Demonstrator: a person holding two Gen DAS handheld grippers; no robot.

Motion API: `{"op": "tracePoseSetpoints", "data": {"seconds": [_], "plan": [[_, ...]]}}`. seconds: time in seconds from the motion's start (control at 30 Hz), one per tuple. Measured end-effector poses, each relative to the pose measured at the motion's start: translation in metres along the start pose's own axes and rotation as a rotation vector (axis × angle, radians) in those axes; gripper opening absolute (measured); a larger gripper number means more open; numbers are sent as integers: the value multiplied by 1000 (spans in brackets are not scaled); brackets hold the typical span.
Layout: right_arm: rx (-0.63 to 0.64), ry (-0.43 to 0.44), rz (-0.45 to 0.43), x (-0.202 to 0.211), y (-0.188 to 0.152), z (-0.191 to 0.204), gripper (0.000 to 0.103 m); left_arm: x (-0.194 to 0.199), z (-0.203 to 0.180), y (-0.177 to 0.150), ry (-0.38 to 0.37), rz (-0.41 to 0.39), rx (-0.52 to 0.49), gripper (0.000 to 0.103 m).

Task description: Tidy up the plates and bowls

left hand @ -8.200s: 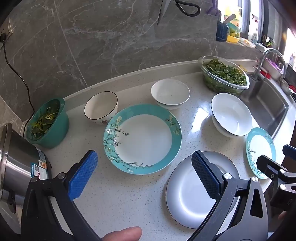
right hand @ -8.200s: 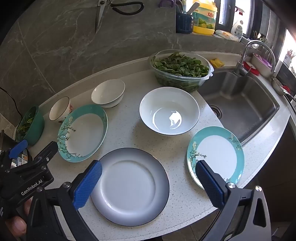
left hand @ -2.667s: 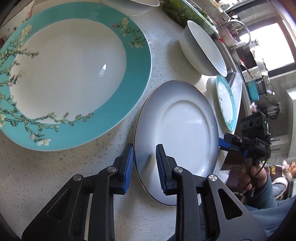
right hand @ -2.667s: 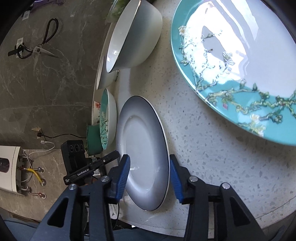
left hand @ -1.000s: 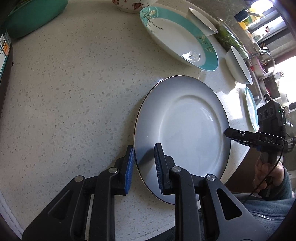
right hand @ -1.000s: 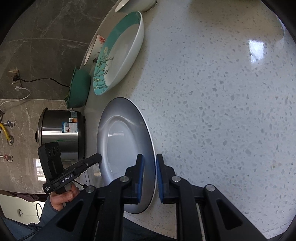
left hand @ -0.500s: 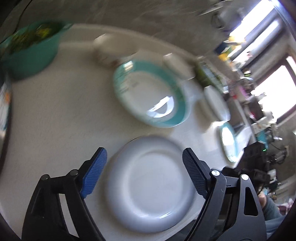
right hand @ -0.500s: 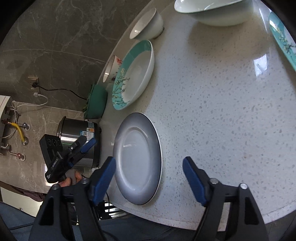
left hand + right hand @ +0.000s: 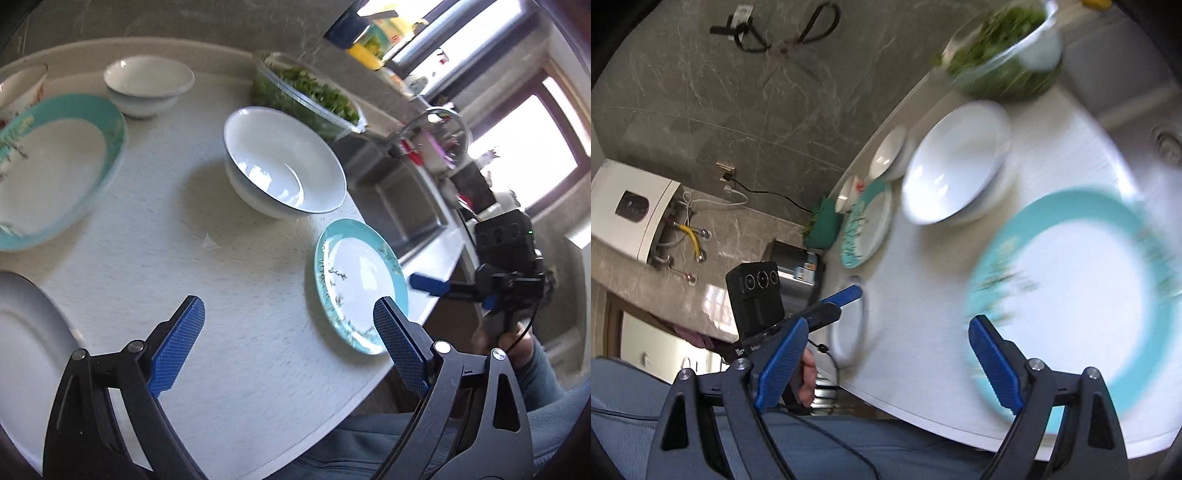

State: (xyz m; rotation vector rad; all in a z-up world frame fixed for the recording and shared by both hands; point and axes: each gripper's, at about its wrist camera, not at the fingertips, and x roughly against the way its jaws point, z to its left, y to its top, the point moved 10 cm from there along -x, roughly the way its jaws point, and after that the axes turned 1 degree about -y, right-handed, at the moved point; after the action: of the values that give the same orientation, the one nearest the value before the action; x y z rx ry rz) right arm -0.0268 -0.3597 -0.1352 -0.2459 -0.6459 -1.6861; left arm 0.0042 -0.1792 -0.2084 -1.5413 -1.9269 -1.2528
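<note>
The small teal plate (image 9: 360, 280) lies flat, face up, at the near right edge of the speckled white counter (image 9: 229, 288). It is round and shiny, with a white middle and flower twigs on its blue-green rim. Just behind it sits a deep white bowl (image 9: 284, 162), open side up. A big teal plate (image 9: 55, 166) lies far left, and a grey plate (image 9: 26, 339) near left.

The left gripper (image 9: 288, 339) is wide open and holds nothing. The right gripper (image 9: 886, 365) is wide open too, empty, beside the small teal plate's edge.
</note>
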Motion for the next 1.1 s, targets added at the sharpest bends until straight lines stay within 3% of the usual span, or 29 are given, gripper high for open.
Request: {"op": "tracePoseSetpoints", "data": {"seconds": [0.07, 0.17, 0.33, 0.37, 0.7, 0.77, 0.8, 0.83, 0.9, 1.1], "plan": [[-19, -68, 33, 33, 14, -42, 89, -22, -8, -10, 45, -3, 104, 93], [-21, -53, 95, 62, 29, -79, 86, -44, -21, -30, 90, 28, 185, 93], [-16, -16, 225, 53, 38, -123, 74, -72, -32, -43, 160, 39, 235, 93], [-14, -8, 248, 48, 38, -128, 70, -78, -33, -43, 166, 45, 235, 93], [10, 92, 389, 31, 25, -137, 61, -110, -39, -53, 211, 84, 250, 88], [7, 95, 407, 26, 25, -139, 61, -110, -40, -48, 230, 88, 225, 80], [7, 93, 406, 24, 25, -140, 61, -113, -43, -46, 244, 93, 209, 70], [6, 97, 406, 24, 27, -139, 61, -114, -43, -44, 245, 97, 206, 47], [1, 104, 407, 24, 30, -139, 59, -120, -44, -44, 248, 115, 224, 16], [54, 27, 426, 22, 28, -138, 41, -122, -43, -42, 277, 105, 231, 16]]}}
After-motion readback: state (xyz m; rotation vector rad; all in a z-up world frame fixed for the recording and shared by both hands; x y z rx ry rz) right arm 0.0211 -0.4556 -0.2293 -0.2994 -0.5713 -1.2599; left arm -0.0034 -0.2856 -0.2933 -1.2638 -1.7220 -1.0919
